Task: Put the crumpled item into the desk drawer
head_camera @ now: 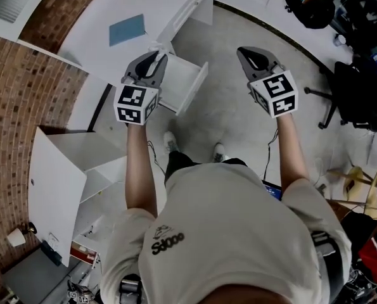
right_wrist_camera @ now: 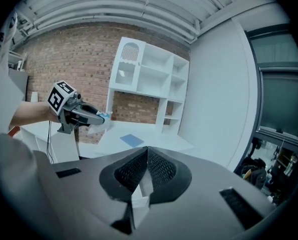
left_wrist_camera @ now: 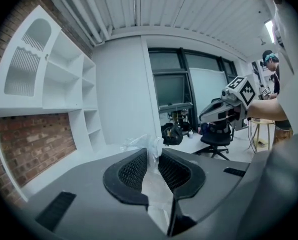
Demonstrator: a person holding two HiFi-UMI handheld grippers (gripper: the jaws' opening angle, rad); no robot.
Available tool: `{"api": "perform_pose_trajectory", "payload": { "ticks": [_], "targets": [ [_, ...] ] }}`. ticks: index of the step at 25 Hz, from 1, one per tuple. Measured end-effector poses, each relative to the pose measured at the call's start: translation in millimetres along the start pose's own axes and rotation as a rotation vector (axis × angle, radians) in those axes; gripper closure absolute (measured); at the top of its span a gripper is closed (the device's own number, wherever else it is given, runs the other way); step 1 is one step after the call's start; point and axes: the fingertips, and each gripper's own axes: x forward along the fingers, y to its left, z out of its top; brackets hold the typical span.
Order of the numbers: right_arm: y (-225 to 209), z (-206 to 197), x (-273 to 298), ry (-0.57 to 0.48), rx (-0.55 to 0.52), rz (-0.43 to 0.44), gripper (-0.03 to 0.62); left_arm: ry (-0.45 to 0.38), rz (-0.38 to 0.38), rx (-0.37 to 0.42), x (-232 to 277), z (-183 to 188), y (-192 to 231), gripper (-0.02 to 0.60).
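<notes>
The crumpled item is a wad of clear whitish plastic. My left gripper is shut on it, held just above the near corner of the open white desk drawer. In the left gripper view the plastic is pinched between the dark ribbed pads and sticks out past the left gripper. My right gripper hovers over the floor to the right of the drawer. Its jaws meet with nothing between them, as the right gripper shows in its own view, which also catches the left gripper with the wad.
A blue sheet lies on the white desk top. A white cabinet with an open door stands at the lower left by the brick wall. A black office chair is at the right. A white shelf unit backs the desk.
</notes>
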Motion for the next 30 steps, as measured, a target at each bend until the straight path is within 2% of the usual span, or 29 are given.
{"api": "perform_pose_trajectory", "payload": {
  "ticks": [6, 10, 14, 20, 25, 30],
  "targets": [
    [23, 6, 49, 0.043, 0.034, -0.074, 0.589, 0.024, -0.087, -0.04, 11, -41, 53, 0.502],
    [26, 3, 75, 0.081, 0.074, -0.144, 0.589, 0.045, -0.174, -0.029, 36, -59, 80, 0.503],
    [27, -4, 104, 0.106, 0.102, -0.175, 0.588, 0.081, -0.238, -0.035, 64, -84, 98, 0.502],
    [17, -26, 139, 0.144, 0.115, -0.199, 0.589, 0.111, -0.329, -0.035, 106, -109, 93, 0.502],
    [5, -53, 154, 0.165, 0.129, -0.168, 0.588, 0.163, -0.344, -0.035, 139, -138, 86, 0.502],
    [-4, -99, 178, 0.225, 0.148, -0.139, 0.588, 0.222, -0.37, -0.079, 173, -183, 75, 0.502]
  ]
}}
